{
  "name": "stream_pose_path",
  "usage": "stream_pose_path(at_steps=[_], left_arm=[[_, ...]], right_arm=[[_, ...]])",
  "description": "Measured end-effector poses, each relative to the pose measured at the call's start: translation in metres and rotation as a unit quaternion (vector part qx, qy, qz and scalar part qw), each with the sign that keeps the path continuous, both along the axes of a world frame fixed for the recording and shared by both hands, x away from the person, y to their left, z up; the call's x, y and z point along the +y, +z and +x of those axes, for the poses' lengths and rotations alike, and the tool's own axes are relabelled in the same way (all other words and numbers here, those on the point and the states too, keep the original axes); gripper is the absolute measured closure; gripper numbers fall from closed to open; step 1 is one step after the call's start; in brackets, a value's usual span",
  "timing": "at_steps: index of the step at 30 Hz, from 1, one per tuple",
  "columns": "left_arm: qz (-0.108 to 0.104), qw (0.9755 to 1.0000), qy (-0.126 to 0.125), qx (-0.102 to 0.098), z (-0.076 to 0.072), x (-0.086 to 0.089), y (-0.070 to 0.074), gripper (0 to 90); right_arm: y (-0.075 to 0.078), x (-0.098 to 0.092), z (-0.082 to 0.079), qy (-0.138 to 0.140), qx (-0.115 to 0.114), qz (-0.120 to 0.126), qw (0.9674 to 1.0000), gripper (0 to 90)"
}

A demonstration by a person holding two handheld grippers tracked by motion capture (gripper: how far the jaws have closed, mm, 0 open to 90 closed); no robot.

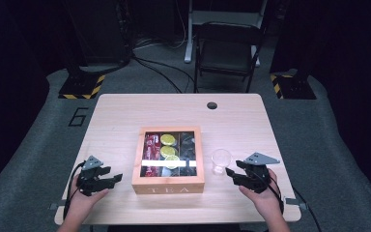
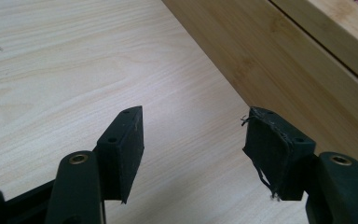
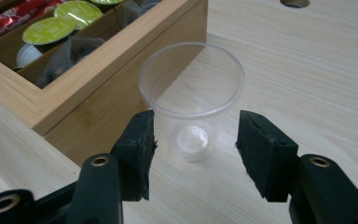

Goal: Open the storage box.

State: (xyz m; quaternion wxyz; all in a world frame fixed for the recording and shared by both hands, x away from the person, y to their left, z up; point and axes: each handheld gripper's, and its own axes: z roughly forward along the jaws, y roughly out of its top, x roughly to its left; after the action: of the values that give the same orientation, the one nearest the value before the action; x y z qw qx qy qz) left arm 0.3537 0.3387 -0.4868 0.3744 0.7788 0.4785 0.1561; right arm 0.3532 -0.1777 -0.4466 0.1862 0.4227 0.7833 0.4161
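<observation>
A wooden tea box [image 1: 168, 188] marked TEA sits mid-table, holding red packets [image 1: 151, 143], green-topped capsules [image 1: 168, 140] and dark bags [image 1: 187, 145]. A clear plastic cup [image 1: 221, 161] stands upright just right of the box. My right gripper [image 1: 229, 173] is open at the cup's near side. In the right gripper view its pads [image 3: 137, 144] flank the lower cup [image 3: 191, 88] without touching it, and the box's corner [image 3: 98, 93] lies to the left. My left gripper [image 1: 118, 178] is open left of the box, over bare table [image 2: 74, 70], with nothing between its jaws [image 2: 193, 121]. The box wall [image 2: 284, 60] is just ahead.
The wooden table [image 1: 116, 116] has a round cable hole [image 1: 212, 105] near its far edge. A dark folding chair [image 1: 227, 53] stands on the floor behind the table. Yellow-and-black striped stand bases [image 1: 82, 87] sit at the far corners. A glare band crosses the box's top.
</observation>
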Motion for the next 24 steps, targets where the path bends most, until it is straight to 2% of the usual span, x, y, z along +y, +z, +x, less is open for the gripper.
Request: stream_pose_path(at_steps=[2, 7, 12, 16, 18, 20, 24], left_arm=[[-0.005, 1.0000, 0.003, -0.006, 0.000, -0.001, 0.000, 37.0], [-0.002, 1.0000, -0.002, -0.001, -0.001, 0.000, 0.000, 36.9], [0.002, 1.0000, 0.003, -0.003, 0.000, 0.000, -0.002, 36.9], [0.002, 1.0000, 0.002, -0.006, 0.000, 0.000, -0.002, 36.9], [0.004, 1.0000, -0.001, -0.005, 0.000, 0.000, -0.001, 36.9], [0.005, 1.0000, -0.001, -0.004, 0.001, -0.001, -0.001, 37.0], [0.006, 1.0000, -0.002, -0.004, 0.002, -0.001, -0.002, 37.1]], right_arm=[[0.001, 0.002, -0.001, 0.000, 0.000, 0.001, 1.0000, 44.8], [0.006, 0.009, -0.006, 0.016, -0.013, 0.007, 0.9998, 44.3], [0.013, 0.018, -0.013, 0.049, -0.025, 0.011, 0.9984, 49.5], [0.012, 0.023, -0.014, 0.065, -0.024, 0.011, 0.9975, 52.1], [0.010, 0.026, -0.015, 0.078, -0.017, 0.010, 0.9968, 54.1], [0.008, 0.030, -0.016, 0.096, -0.012, 0.004, 0.9952, 56.6], [0.005, 0.035, -0.017, 0.117, -0.008, 0.003, 0.9931, 61.1]])
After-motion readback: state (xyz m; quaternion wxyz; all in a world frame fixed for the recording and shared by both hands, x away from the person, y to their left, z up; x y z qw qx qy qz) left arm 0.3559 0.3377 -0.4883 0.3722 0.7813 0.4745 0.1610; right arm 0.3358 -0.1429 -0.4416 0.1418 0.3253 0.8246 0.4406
